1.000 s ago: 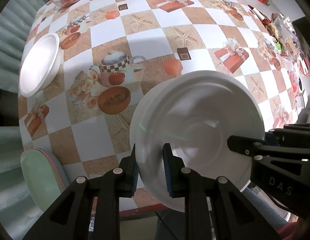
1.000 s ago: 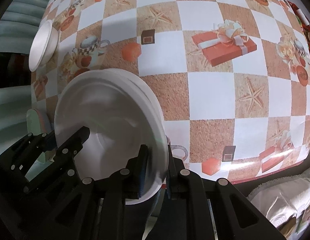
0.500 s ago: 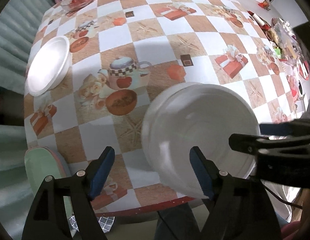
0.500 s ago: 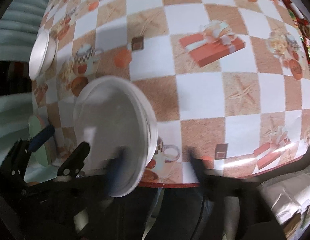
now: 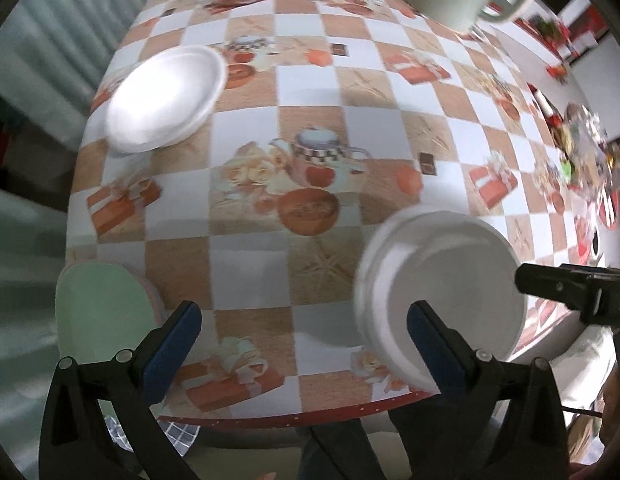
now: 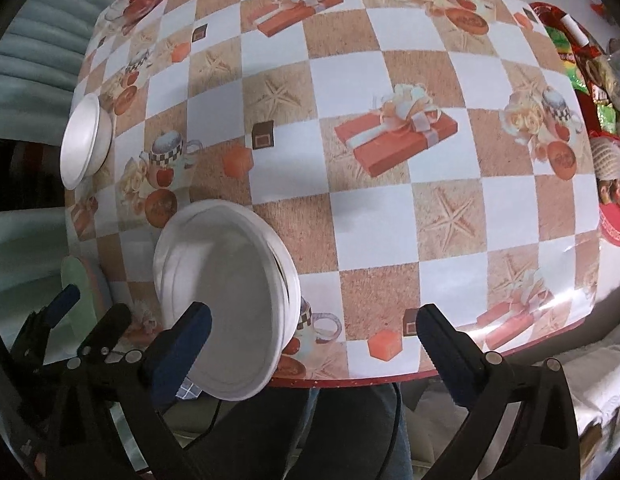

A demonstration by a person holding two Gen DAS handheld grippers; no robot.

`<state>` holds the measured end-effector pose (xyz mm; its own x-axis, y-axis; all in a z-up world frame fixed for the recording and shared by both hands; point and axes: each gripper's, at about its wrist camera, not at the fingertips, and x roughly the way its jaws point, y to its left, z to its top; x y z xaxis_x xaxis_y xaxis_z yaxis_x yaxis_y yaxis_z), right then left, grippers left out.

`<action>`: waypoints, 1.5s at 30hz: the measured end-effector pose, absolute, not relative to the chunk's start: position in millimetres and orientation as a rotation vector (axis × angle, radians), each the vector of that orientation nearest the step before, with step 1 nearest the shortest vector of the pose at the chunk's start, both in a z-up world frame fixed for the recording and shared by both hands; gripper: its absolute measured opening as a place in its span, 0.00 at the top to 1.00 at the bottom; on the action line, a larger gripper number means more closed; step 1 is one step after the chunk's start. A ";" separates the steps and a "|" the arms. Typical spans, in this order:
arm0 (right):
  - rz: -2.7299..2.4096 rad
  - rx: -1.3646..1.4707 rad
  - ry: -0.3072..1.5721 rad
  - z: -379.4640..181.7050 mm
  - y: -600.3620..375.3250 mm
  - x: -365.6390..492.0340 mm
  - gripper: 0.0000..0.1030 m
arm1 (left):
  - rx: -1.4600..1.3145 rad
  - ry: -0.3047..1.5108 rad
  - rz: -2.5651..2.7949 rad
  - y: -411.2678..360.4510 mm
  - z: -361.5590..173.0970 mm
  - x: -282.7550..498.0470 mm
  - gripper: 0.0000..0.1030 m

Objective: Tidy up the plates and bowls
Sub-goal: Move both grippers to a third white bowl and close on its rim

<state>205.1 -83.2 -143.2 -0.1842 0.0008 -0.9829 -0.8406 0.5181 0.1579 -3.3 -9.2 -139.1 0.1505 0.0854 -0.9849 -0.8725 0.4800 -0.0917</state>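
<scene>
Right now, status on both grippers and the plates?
Left gripper and right gripper open, jaws just opened, nothing held. Plate stack released at table's near edge. White bowl far left. Nothing obstructing.

No legible text — only a cut-off "D" on the right gripper [image 5: 569,292].

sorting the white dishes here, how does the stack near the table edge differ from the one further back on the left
The near stack is shallow plates, several rims showing, and overhangs the table's front edge. The far bowl is deeper, with higher walls, and sits by the left edge. Both are plain white, resting on the tablecloth, untouched by either gripper.
</scene>
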 end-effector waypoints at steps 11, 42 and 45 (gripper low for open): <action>0.881 -0.816 1.572 -146.3 -69.7 200.7 0.00 | -0.848 1.227 0.873 -0.2 -134.2 -43.2 0.00; 1.222 -1.032 1.371 -125.2 139.1 140.9 0.00 | -0.970 1.123 1.175 147.7 -127.1 -87.8 0.00; 1.229 -1.026 1.388 -135.3 150.3 131.6 0.00 | -0.968 1.136 1.204 159.9 -134.5 -88.0 0.00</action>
<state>131.6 150.3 -135.3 -0.1640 0.0124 -0.9864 -0.9776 0.1318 0.1642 -88.0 159.9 -134.5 0.0016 0.1896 -0.9819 -0.9912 0.1305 0.0236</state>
